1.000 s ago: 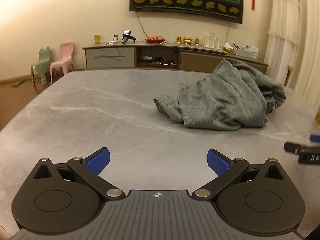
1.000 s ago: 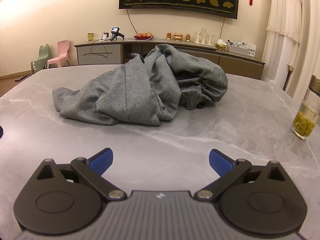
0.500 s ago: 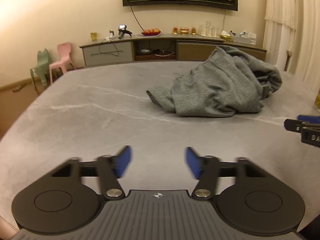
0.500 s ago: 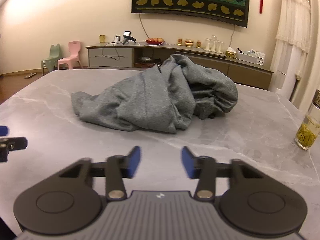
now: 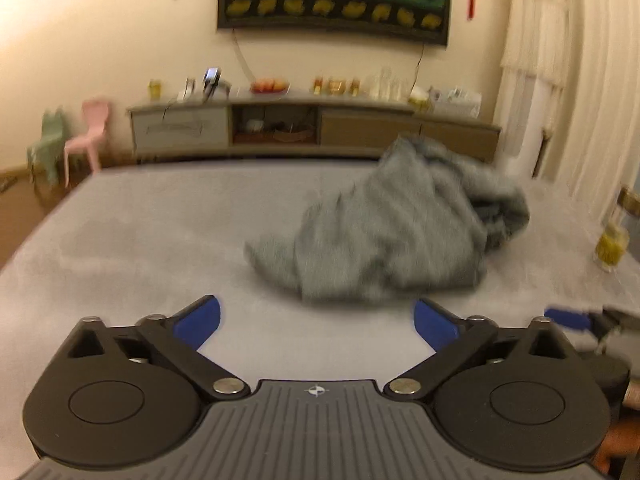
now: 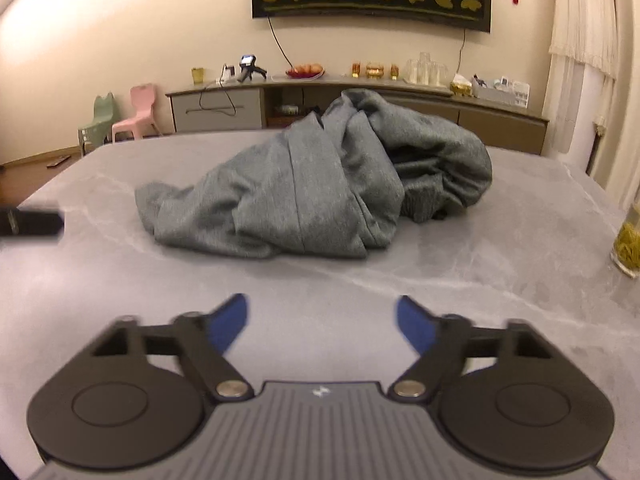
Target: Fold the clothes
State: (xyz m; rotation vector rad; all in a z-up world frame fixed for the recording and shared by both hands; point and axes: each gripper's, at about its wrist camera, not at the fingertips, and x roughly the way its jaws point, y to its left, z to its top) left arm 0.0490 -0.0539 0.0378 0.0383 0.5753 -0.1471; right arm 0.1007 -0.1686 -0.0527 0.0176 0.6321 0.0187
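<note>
The grey marble desk point(image 6: 500, 264) carries a crumpled grey garment point(image 6: 320, 196), heaped near its far middle and not yet spread or folded. The opening step is judged to be in hand: the approach. The left gripper point(image 5: 316, 322) and right gripper point(image 6: 320, 320) are held short of the cloth, jaws just reopened, spread wide, with nothing between them. Next, an edge must be reached and pinched so the heap can be laid flat.

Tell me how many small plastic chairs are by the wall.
2: a green chair and a pink chair beside it, on the floor left of the sideboard. Others may be hidden behind the table.
</note>
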